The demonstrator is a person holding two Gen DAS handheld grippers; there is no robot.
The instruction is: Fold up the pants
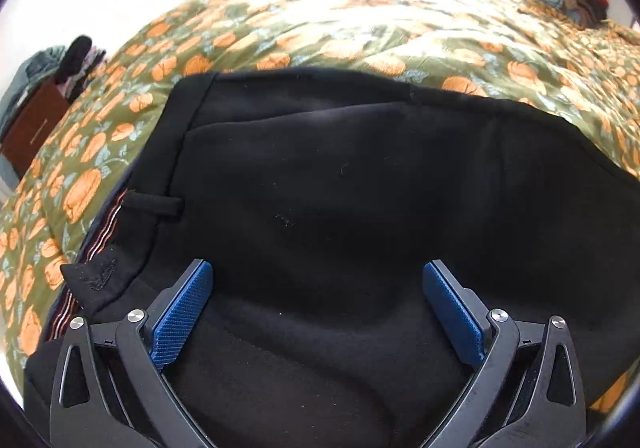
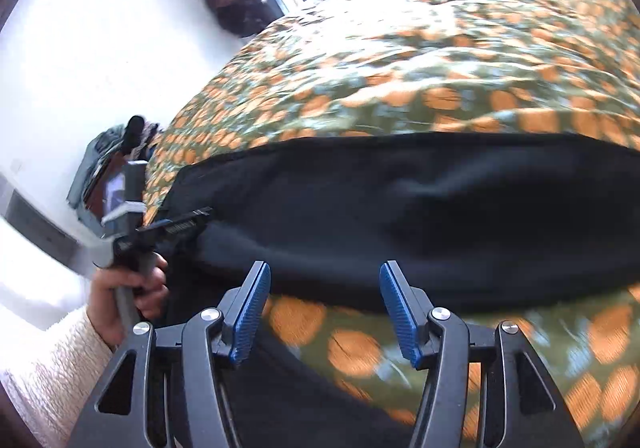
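Black pants [image 1: 340, 184] ahead of the blue-padded left gripper [image 1: 318, 308] lie on an olive bedspread [image 1: 360, 32] printed with orange pumpkins.

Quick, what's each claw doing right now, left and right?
Left claw: open, empty, above the black pants.
Right claw: open, empty, near the pants' edge.

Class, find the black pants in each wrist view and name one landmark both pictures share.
Left wrist view: the black pants fill the centre and lower half, waistband at the left.
Right wrist view: the black pants lie as a wide band across the middle.
Shared landmark: the pumpkin-print bedspread under and beyond them.
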